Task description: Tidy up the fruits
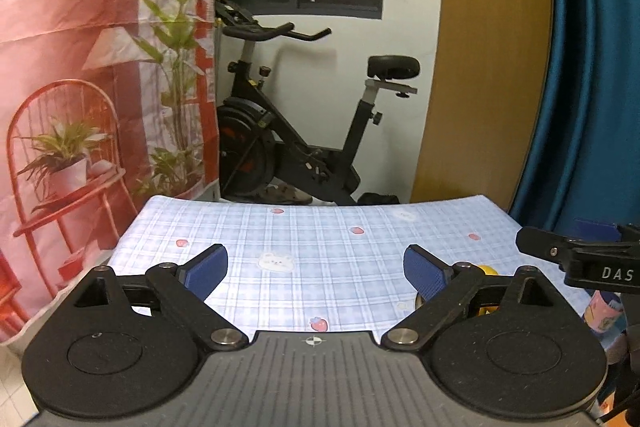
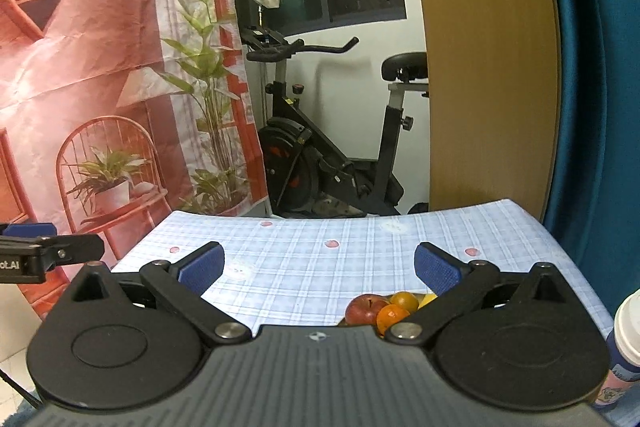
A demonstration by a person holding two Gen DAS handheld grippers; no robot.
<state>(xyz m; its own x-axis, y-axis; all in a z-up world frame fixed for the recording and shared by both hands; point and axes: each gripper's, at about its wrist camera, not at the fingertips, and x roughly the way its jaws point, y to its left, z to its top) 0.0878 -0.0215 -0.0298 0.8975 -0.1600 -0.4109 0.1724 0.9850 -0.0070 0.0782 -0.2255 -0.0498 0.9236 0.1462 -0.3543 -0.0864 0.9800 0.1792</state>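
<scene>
- Left hand-held gripper (image 1: 316,269) spread wide, nothing between the pads; bare checked cloth ahead to the desk (image 1: 320,227) far edge.
- Right hand-held gripper (image 2: 319,265) likewise released, empty.
- Far edge of desk backed by an exercise bike (image 2: 336,147); blue curtain (image 2: 592,67) close on the right side.
- Counted near the right gripper's base: one red apple (image 2: 362,308), two oranges (image 2: 404,301), one yellow fruit (image 2: 428,299), bunched together, touching.
- One white-capped bottle (image 2: 626,331) at the desk's right edge.

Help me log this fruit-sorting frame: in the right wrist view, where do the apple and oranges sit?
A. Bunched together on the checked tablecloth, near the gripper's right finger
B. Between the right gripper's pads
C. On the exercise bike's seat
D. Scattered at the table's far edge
A: the red apple and oranges lie bunched on the checked tablecloth, while the open right gripper holds nothing.
</scene>
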